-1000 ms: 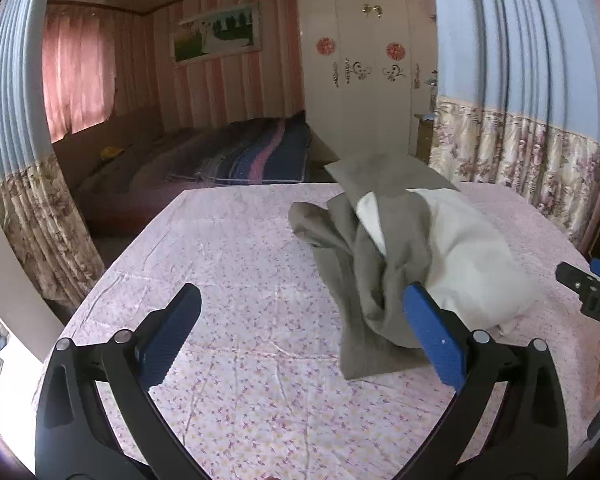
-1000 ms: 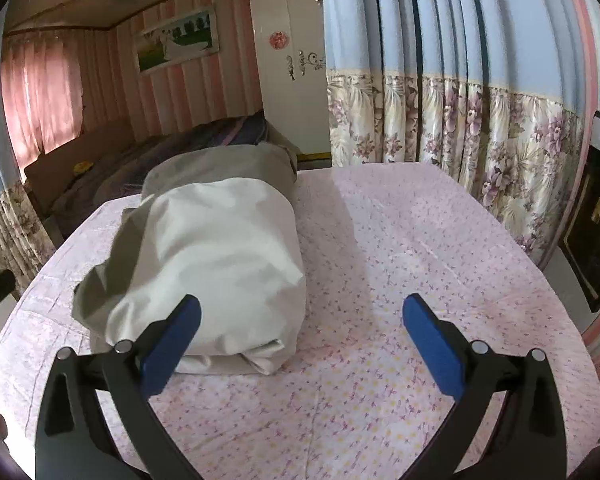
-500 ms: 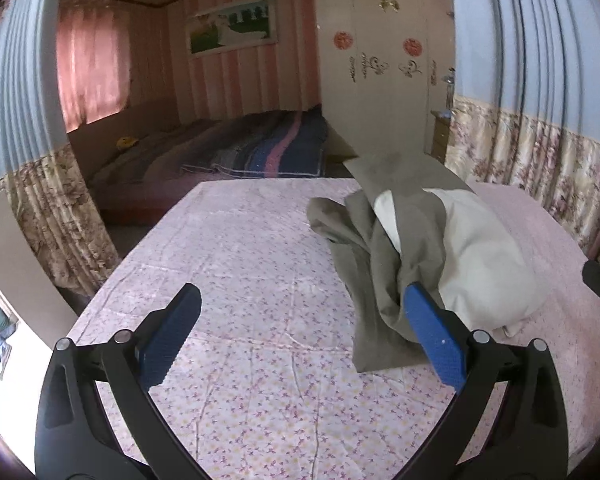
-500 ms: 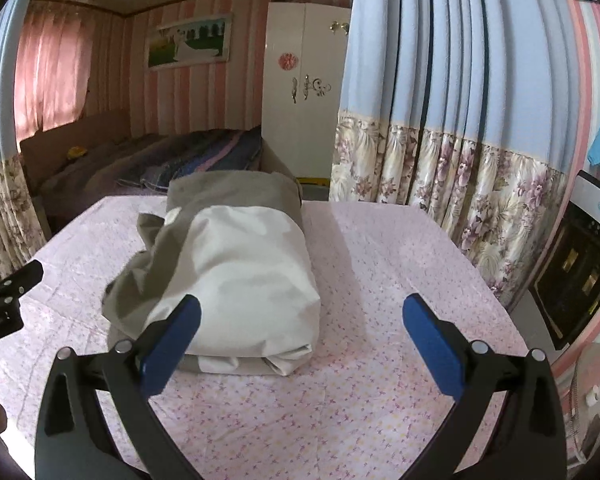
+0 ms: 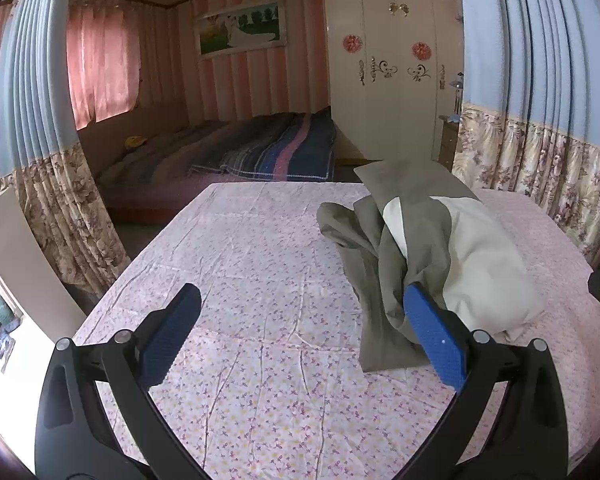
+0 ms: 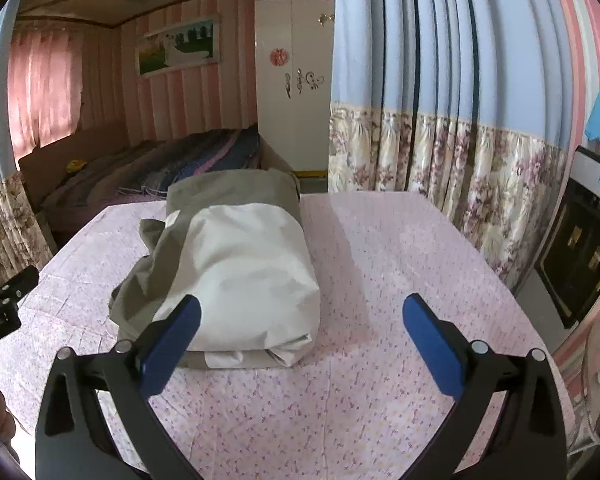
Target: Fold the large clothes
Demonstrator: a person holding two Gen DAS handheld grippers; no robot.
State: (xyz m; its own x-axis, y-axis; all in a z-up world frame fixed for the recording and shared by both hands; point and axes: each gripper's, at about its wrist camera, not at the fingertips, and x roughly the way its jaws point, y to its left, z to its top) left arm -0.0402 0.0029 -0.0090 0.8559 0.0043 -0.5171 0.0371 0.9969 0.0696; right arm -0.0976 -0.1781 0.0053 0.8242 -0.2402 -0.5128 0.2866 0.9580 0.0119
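Both views have drawn back from the garment [image 6: 236,276], which lies bundled on the desk [image 5: 240,280]; your left gripper [image 5: 300,336] and right gripper [image 6: 300,340] hover wide-fingered and empty, so next you likely seek an edge.

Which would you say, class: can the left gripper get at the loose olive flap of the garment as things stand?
Probably yes. The left gripper is open and empty, and the olive flap of the garment lies exposed just ahead of its right finger. Nothing sits between them on the floral sheet.
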